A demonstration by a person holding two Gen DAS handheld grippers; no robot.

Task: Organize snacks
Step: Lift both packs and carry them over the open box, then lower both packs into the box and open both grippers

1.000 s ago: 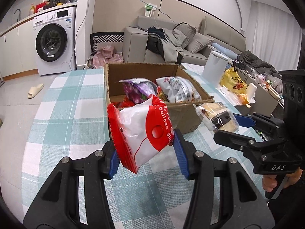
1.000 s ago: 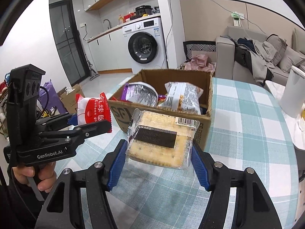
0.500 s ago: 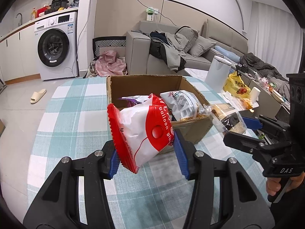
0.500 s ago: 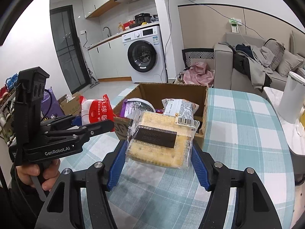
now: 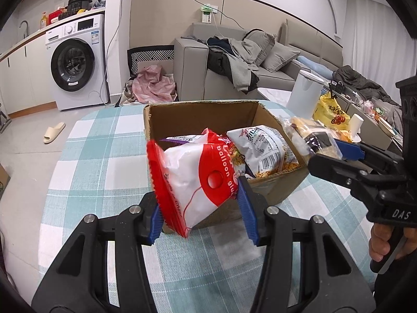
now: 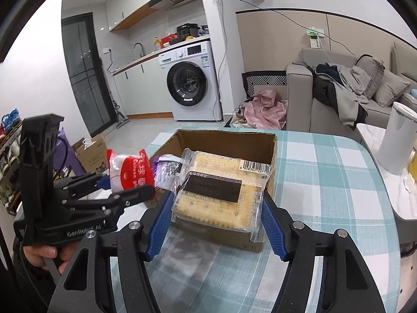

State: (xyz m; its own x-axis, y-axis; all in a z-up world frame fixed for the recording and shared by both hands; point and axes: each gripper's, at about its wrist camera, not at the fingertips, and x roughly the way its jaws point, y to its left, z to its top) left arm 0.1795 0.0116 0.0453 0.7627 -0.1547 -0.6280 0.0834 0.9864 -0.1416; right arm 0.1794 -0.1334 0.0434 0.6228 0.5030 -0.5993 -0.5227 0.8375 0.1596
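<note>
Clamping a red-and-white snack bag (image 5: 192, 180) between its blue pads (image 5: 246, 208), the left gripper (image 5: 199, 210) holds it in the air just short of the near wall of the cardboard box (image 5: 276, 185), which sits on the checked tablecloth (image 5: 104, 140); the bag looks light, puffy and slippery, so a hold across its middle suits it better than the crimped edge; the box sat lower and closer a second ago, so this gripper has risen and drawn back.

Gripping a clear pack of crackers (image 6: 221, 193) by its two short sides, the right gripper (image 6: 217, 223) holds it above the box's (image 6: 271, 143) near wall; the crackers are stiff but brittle, so gentle pressure is wise; this pack too has lifted higher than before, and the left gripper (image 6: 130, 187) is alongside.
</note>
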